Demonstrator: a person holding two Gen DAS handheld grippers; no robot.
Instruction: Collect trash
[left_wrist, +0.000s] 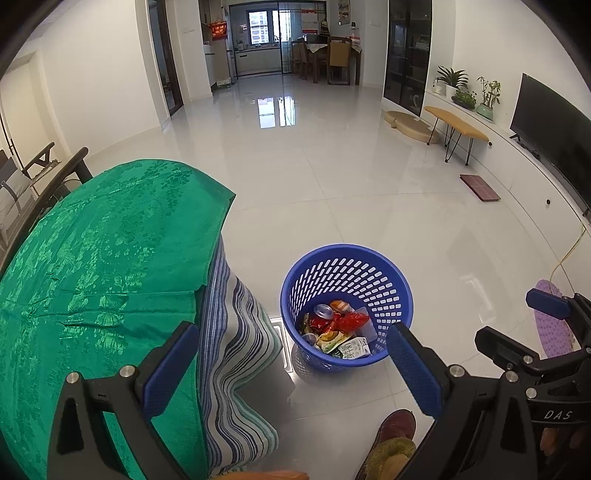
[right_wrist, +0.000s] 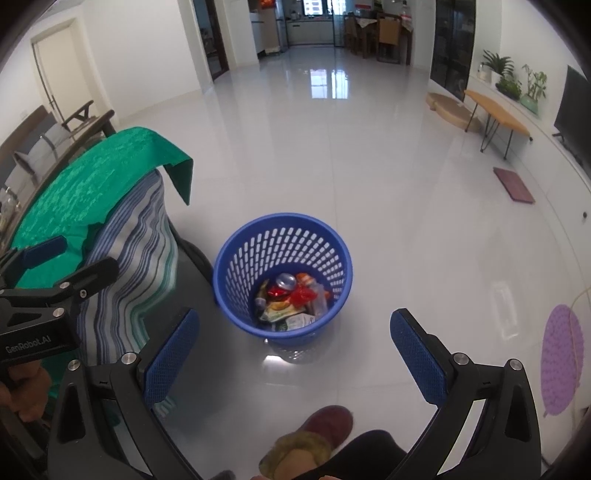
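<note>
Both the left gripper (left_wrist: 291, 369) and right gripper (right_wrist: 291, 354) are held spread wide, nothing grasped. Beyond the fingertips, a blue basket (right_wrist: 236, 258) is seen, filled with wrappers (right_wrist: 291, 299).

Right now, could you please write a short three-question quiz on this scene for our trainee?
1. True or false: the blue basket already holds trash.
2. What is each claw holding?
3. Which cloth lies on top: A green, B striped?

Key:
1. True: wrappers, a can and a carton lie inside.
2. Nothing; the left claw and right claw are both open.
3. A: the green cloth lies over the striped one.
</note>
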